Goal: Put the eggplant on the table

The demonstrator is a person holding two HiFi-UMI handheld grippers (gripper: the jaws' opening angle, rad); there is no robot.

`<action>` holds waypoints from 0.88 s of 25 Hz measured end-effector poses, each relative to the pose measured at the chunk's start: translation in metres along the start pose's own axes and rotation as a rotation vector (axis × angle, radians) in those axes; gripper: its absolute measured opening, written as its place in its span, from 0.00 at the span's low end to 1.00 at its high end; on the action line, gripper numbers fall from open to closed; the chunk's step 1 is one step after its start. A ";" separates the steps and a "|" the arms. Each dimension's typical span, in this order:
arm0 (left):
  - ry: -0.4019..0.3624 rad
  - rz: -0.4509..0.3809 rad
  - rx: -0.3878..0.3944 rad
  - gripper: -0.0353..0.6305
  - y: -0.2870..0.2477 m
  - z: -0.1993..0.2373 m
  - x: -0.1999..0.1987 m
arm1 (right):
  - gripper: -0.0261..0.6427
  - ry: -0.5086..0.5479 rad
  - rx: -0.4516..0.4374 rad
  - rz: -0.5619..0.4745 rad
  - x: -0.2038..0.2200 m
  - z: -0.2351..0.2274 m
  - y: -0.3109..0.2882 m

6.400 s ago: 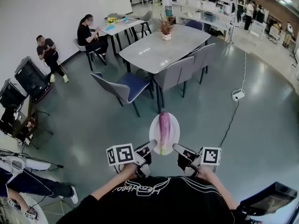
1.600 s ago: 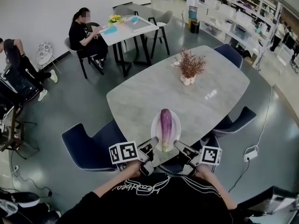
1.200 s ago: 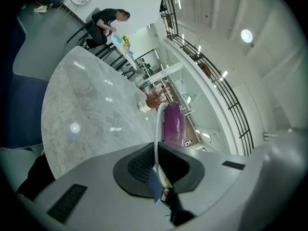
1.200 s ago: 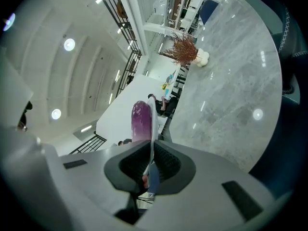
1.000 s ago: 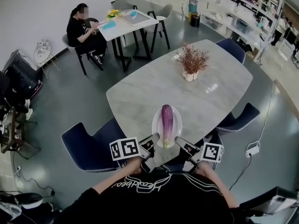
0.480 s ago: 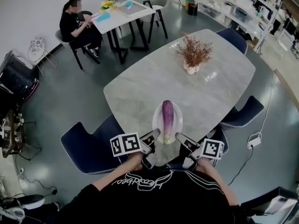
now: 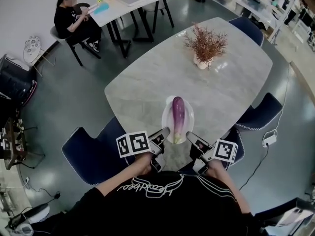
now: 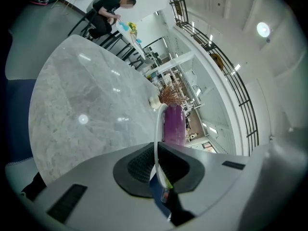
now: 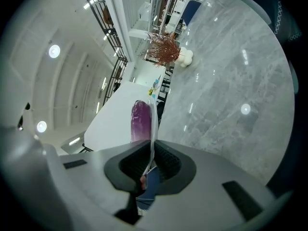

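A purple eggplant [image 7: 178, 118] lies lengthwise on a white plate [image 7: 167, 119], carried over the near edge of the grey marble table [image 7: 147, 82]. My left gripper [image 7: 160, 136] is shut on the plate's near left rim and my right gripper [image 7: 193, 140] is shut on its near right rim. In the left gripper view the plate [image 8: 157, 129] shows edge-on between the jaws, with the eggplant [image 8: 173, 123] beyond. The right gripper view shows the same: the plate's rim [image 9: 152, 129] pinched, the eggplant [image 9: 140, 121] alongside it.
A white vase with dried reddish twigs [image 7: 205, 45] stands at the table's far end. Blue chairs [image 7: 88, 151] [image 7: 261, 114] flank the near corner. A seated person [image 7: 69, 18] is at a smaller table [image 7: 125, 1] far left. A cable and power strip [image 7: 269, 139] lie on the floor right.
The plate with the eggplant has travelled forward and lower, now over the table's near edge. Both grippers have kept their hold on its rim.
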State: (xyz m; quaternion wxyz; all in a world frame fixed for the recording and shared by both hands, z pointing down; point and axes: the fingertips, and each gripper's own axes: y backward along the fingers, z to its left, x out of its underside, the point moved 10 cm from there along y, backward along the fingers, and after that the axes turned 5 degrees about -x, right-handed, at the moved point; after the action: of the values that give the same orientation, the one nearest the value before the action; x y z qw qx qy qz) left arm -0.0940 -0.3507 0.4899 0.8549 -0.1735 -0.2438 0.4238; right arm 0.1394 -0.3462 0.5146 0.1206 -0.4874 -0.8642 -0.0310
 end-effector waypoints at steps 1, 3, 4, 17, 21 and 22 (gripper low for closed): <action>0.004 0.005 -0.002 0.09 -0.004 0.001 -0.002 | 0.07 -0.003 0.007 -0.004 -0.003 -0.002 -0.001; 0.008 0.015 -0.007 0.09 -0.012 0.002 -0.007 | 0.07 -0.001 0.024 -0.009 -0.009 -0.007 -0.003; 0.007 0.020 -0.009 0.09 -0.016 0.003 -0.010 | 0.07 0.006 0.031 -0.010 -0.012 -0.009 -0.005; 0.065 0.068 -0.038 0.09 -0.058 0.033 -0.031 | 0.07 -0.002 0.157 0.009 -0.033 -0.045 -0.025; 0.089 0.082 -0.044 0.09 -0.074 0.044 -0.035 | 0.07 -0.019 0.213 0.014 -0.040 -0.061 -0.026; 0.093 0.085 -0.046 0.09 -0.077 0.046 -0.037 | 0.07 -0.028 0.218 0.012 -0.041 -0.064 -0.028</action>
State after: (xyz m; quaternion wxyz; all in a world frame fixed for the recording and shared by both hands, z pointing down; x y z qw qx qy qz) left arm -0.0899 -0.4210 0.5570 0.8422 -0.2230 -0.2059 0.4456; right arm 0.1474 -0.4063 0.5686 0.1607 -0.4770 -0.8612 0.0706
